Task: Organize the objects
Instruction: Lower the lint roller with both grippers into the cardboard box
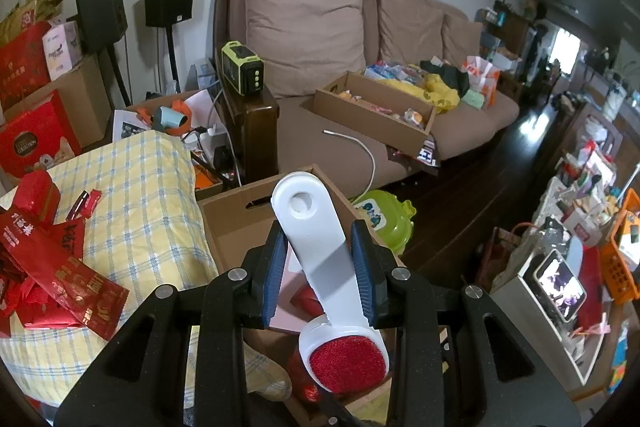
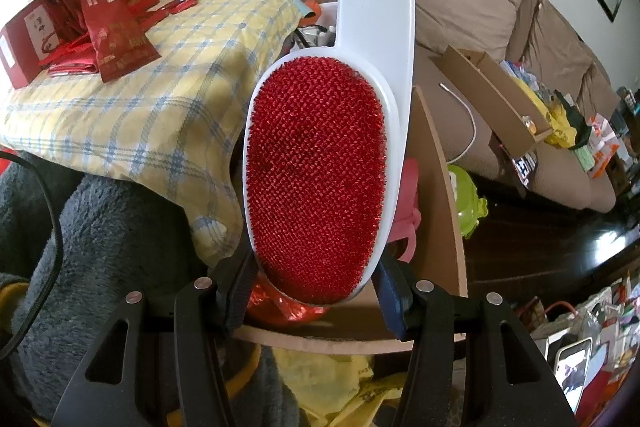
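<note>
At nine o'clock in the left wrist view, red packets (image 1: pixel 60 279) lie on a yellow checked cloth (image 1: pixel 140 211). At centre, the left gripper (image 1: pixel 320 259) is clamped on the white handle of a lint brush (image 1: pixel 316 247), above an open cardboard box (image 1: pixel 236 215). The brush's red head points toward six o'clock. In the right wrist view, the right gripper (image 2: pixel 316 291) pinches that red head (image 2: pixel 316 179) at its lower end. A brown sofa (image 1: pixel 320 131) fills twelve to two o'clock.

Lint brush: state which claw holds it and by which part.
Both hold the lint brush. The left claw is shut on its white handle, about midway. The right claw is shut on the sides of its red-bristled head, at the rounded end.
</note>
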Action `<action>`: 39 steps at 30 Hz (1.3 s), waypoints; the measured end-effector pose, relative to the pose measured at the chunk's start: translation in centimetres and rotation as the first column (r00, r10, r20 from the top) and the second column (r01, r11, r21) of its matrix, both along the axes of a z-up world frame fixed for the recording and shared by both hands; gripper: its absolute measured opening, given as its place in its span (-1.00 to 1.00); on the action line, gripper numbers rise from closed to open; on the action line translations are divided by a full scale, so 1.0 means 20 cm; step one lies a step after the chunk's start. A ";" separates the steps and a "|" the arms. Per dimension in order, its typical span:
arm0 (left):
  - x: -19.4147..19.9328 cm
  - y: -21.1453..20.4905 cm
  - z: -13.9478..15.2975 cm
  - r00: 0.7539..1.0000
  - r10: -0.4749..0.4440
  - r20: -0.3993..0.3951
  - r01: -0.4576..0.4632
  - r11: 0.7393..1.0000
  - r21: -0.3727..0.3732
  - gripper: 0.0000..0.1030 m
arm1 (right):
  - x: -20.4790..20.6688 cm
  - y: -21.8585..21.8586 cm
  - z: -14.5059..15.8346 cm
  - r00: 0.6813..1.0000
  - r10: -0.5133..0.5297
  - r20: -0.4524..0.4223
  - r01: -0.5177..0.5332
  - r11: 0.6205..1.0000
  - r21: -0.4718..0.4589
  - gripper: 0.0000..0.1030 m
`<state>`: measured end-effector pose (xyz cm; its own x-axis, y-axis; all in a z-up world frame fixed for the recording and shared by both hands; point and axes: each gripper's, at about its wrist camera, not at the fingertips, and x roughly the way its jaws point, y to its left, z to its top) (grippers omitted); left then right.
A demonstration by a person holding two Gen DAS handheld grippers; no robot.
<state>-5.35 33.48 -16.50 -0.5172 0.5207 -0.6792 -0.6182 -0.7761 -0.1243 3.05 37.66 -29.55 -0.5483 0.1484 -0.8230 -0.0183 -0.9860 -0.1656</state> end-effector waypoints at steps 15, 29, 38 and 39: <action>-0.03 0.04 -0.10 1.000 -0.004 0.015 0.005 0.999 -0.037 -0.41 | -0.02 0.03 -0.08 1.000 -0.004 0.023 0.004 1.000 -0.022 0.07; -0.03 0.12 -0.24 0.999 -0.035 0.001 0.035 0.996 -0.088 -0.39 | -0.04 0.07 -0.21 0.999 -0.023 0.027 0.024 0.999 -0.043 0.07; -0.03 0.13 -0.30 0.999 -0.044 0.006 0.044 0.995 -0.095 -0.39 | -0.06 0.06 -0.26 0.999 -0.036 0.035 0.037 0.998 -0.042 0.07; -0.03 0.13 -0.30 0.999 -0.044 0.006 0.044 0.995 -0.094 -0.39 | -0.06 0.07 -0.27 0.999 -0.037 0.034 0.039 0.998 -0.043 0.07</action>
